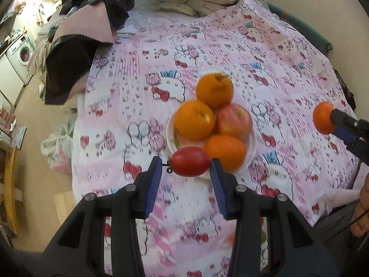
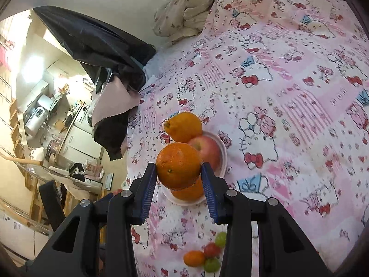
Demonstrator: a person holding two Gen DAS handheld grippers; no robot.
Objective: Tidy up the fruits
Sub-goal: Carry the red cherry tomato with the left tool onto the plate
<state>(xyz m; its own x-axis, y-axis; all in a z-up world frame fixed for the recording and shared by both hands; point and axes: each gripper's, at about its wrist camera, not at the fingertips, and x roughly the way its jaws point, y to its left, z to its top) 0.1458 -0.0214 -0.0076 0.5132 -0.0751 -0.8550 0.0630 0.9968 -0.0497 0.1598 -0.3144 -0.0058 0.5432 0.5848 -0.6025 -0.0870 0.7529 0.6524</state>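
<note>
The left hand-held gripper (image 1: 188, 173) holds a small red plum tomato (image 1: 190, 161) lengthwise between its blue ribbed pads, the dark stem end pointing toward its left pad; the right pad presses on the tomato's blunt end, and the jaws stand narrow. Just beyond its fingertips and below them sits a white plate (image 1: 252, 143) on a bed covered with a pink cartoon-cat sheet (image 1: 129, 106). On the plate are two oranges (image 1: 194, 120), with a pink-red apple (image 1: 234, 122) to their right; a third, knobbly orange citrus (image 1: 214, 90) rests at the plate's far edge. Far to the right of this gripper, the right hand-held gripper (image 1: 332, 121) carries an orange (image 1: 322, 117) in the air. From the right wrist view, the right hand-held gripper (image 2: 178, 173) is closed narrowly on that orange (image 2: 178, 165), both blue pads pressing its sides. Directly behind and below the held fruit lies the same plate (image 2: 222, 152), with the apple (image 2: 206, 152), the knobbly citrus (image 2: 183, 127) and another orange (image 2: 189, 191) partly hidden under the held one. Nearer than its fingertips, low between the gripper's arms, small fruits lie loose on the sheet: a tiny orange one (image 2: 193, 258), a small red tomato (image 2: 211, 249) and two green grapes (image 2: 211, 265). A crumpled beige blanket (image 2: 184, 11) lies at the bed's far end, and a black and pink cloth (image 2: 110, 106) hangs to the left.
</note>
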